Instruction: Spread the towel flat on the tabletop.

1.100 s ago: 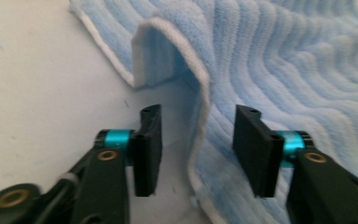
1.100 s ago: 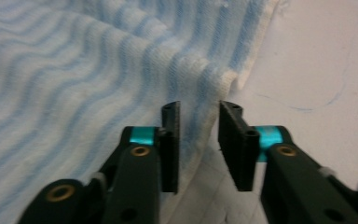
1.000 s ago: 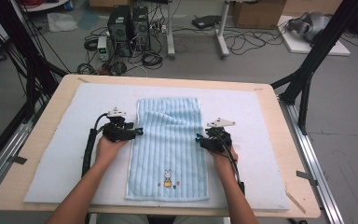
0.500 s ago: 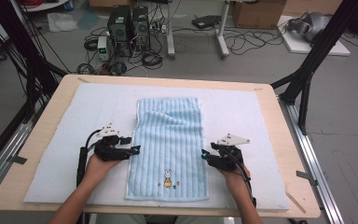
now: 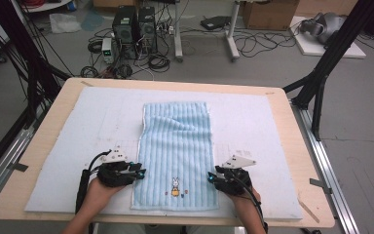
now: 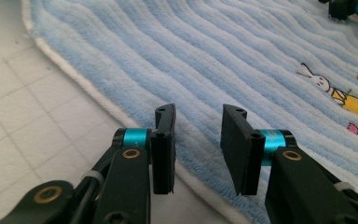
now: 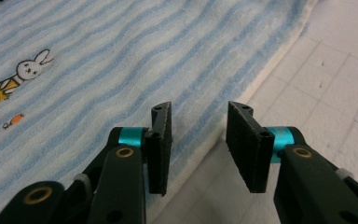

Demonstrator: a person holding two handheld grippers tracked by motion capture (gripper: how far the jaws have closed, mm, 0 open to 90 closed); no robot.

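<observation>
A light blue striped towel [image 5: 176,153] lies flat on the white padded mat [image 5: 78,126] that covers the wooden surface [image 5: 58,95], its long sides running from near to far. A small rabbit picture [image 5: 175,185] sits near the towel's near edge, and a shallow wrinkle crosses its far part. The left gripper [image 5: 139,172] rests at the towel's left edge near the near corner, its jaws apart with the white hem [image 6: 121,112] between and under them. The right gripper [image 5: 212,177] is at the towel's right edge, just opposite, its jaws also apart and straddling that edge. Each gripper is held by a hand coming in from the near side. Beyond the surface, computer boxes [image 5: 135,24] and cables lie on the floor.
</observation>
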